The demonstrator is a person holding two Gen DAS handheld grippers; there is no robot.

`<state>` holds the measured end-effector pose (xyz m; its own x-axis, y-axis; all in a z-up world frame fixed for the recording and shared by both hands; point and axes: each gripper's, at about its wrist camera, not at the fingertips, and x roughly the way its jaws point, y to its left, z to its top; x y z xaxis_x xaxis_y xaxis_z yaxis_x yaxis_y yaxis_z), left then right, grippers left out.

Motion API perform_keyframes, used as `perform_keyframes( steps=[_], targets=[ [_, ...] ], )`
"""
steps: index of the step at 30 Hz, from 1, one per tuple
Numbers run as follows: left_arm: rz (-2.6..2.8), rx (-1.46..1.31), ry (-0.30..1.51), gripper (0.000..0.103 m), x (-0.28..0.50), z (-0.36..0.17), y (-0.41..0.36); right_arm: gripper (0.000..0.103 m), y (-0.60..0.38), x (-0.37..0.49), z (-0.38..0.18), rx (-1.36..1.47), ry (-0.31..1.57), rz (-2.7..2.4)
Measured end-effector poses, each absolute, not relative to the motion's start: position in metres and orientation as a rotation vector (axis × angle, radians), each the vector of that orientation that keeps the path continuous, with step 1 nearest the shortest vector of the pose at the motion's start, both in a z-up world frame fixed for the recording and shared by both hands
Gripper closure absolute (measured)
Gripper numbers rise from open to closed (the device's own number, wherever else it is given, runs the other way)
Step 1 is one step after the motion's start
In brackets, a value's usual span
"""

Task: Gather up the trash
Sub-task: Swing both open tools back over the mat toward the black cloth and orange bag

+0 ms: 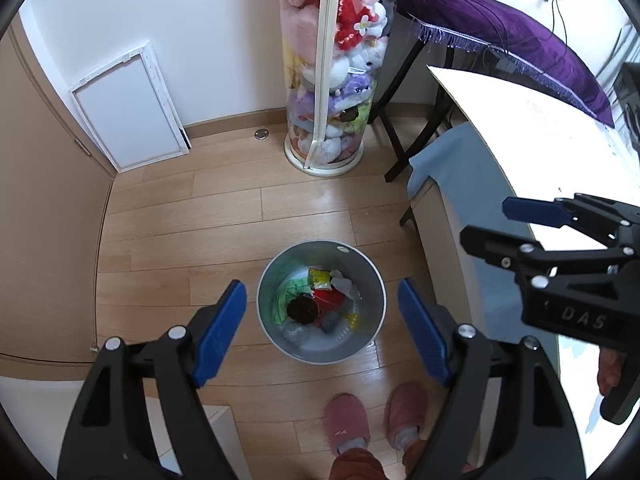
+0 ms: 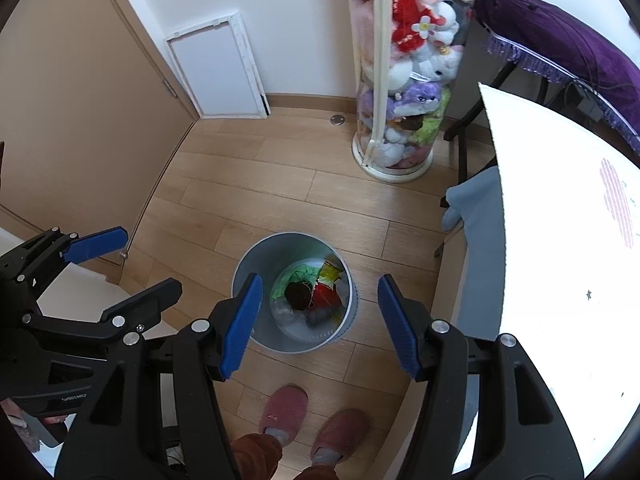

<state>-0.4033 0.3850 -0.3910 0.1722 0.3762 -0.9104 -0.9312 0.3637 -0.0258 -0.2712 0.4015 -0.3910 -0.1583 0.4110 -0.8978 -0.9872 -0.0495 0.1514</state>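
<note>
A grey metal bin (image 1: 362, 258) stands on the wooden floor, straight below both grippers. Inside it lie a yellow packet (image 1: 319, 279), a red wrapper (image 1: 330, 298), a dark round item (image 1: 302, 310), green paper and clear plastic. My left gripper (image 1: 321, 285) hangs above the bin, open, with nothing between its blue pads. My right gripper (image 2: 320, 279) is also open and empty over the bin (image 2: 288, 237). In the left wrist view the right gripper (image 1: 486, 220) shows at the right edge. In the right wrist view the left gripper (image 2: 150, 260) shows at the left.
A white table (image 1: 540, 136) with a blue cloth (image 1: 452, 168) beneath it is on the right. A clear tube of plush toys (image 1: 332, 80) stands by the wall, a purple-draped stand (image 1: 500, 36) beside it. A white panel (image 1: 128, 108) leans at left. The person's pink slippers (image 1: 346, 420) are near the bin.
</note>
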Motion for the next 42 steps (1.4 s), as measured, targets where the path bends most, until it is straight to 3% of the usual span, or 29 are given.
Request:
perform_keyframes(
  steps=[8,19,31,42],
  targets=[
    [1.028,-0.67,1.011,0.025,-0.386,-0.368,0.381,0.045,0.376,-0.245,-0.368,-0.729,1.004,1.437],
    [0.851,-0.537,1.003,0.025,-0.325,-0.298,0.353,0.045,0.301,-0.189,-0.303,-0.61,0.975,1.237],
    [0.571,-0.32,1.017,0.025,-0.2,-0.208,0.293,0.044,0.16,-0.086,-0.2,-0.412,0.986,0.881],
    [0.312,-0.115,0.971,0.025,-0.06,-0.119,0.191,0.044,0.013,0.015,-0.128,-0.246,0.945,0.599]
  ],
)
